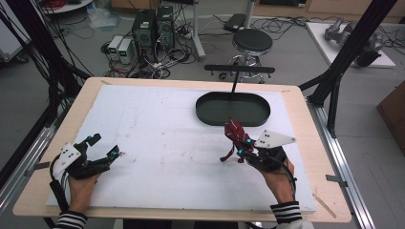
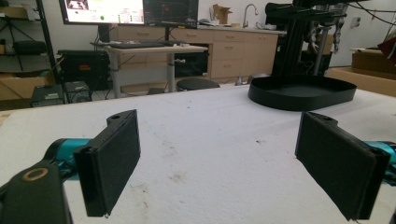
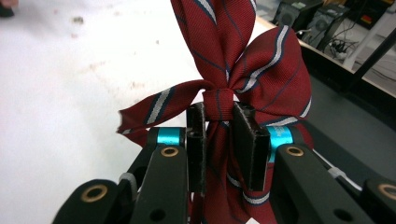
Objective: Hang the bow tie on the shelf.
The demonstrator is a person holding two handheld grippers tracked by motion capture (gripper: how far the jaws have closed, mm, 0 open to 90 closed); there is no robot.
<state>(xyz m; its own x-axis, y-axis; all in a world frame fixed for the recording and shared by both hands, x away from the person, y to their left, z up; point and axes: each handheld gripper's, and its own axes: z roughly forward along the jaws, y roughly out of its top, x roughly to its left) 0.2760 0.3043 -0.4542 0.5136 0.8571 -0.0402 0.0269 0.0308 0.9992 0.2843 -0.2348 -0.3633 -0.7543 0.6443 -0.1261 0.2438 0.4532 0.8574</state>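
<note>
Left gripper [image 1: 106,143] gapes wide; right gripper [image 1: 242,147] clamped.

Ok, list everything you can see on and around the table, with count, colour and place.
striped bow: one, dark red with white stripes, clamped at its knot in the right gripper.
oval tray: one, black, far right of the board.
T-shaped stand: one, black, behind the tray.
foam board: one, white, covering the tabletop.
stool: one, black, on the floor beyond the table.
computer towers: two, black, on the floor.
left gripper: open, near left.
right gripper: near right.
</note>
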